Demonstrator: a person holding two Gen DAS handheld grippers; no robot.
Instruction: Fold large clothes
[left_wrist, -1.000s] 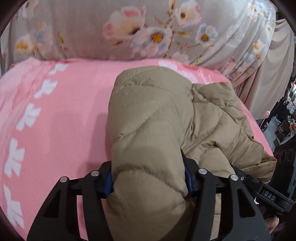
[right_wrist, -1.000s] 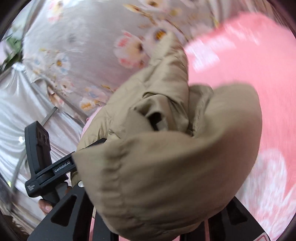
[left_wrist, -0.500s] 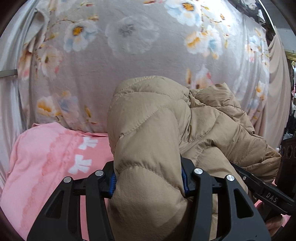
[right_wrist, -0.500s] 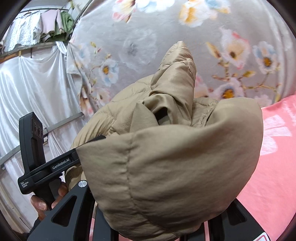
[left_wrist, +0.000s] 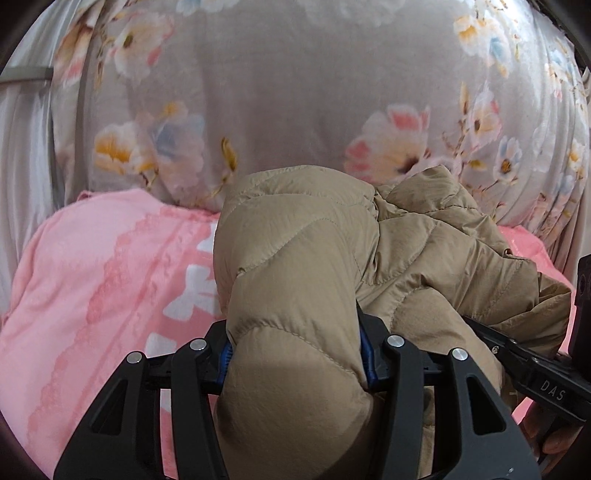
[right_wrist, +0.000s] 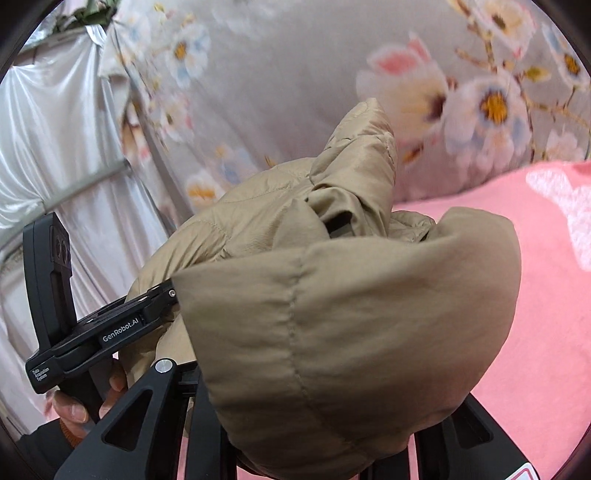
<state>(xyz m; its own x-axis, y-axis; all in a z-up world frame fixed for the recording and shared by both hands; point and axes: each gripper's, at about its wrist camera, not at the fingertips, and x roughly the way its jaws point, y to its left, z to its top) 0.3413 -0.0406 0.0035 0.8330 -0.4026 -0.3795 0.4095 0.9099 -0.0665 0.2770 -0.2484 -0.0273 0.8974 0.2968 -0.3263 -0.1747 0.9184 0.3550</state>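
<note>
A tan quilted puffer jacket (left_wrist: 295, 280) is bunched up and held off the pink bed cover (left_wrist: 103, 280). My left gripper (left_wrist: 297, 354) is shut on a thick padded fold of it, the blue pads (left_wrist: 365, 354) pressing in from both sides. In the right wrist view the same jacket (right_wrist: 351, 317) bulges over my right gripper (right_wrist: 325, 417), which is shut on it; its fingertips are buried under the fabric. Each gripper's handle shows in the other view, the right one (left_wrist: 539, 373) at the far right, the left one (right_wrist: 85, 332) at the left with a hand (right_wrist: 74, 406) on it.
A grey floral sheet (left_wrist: 295, 92) hangs as a backdrop right behind the bed. White satin drapes (right_wrist: 55, 147) hang at the left. The pink cover (right_wrist: 535, 295) with white flower prints spreads to both sides of the jacket.
Both grippers have swung level with the jacket still gripped; the views now face the floral backdrop instead of mostly pink cover. The right wrist has rolled.
</note>
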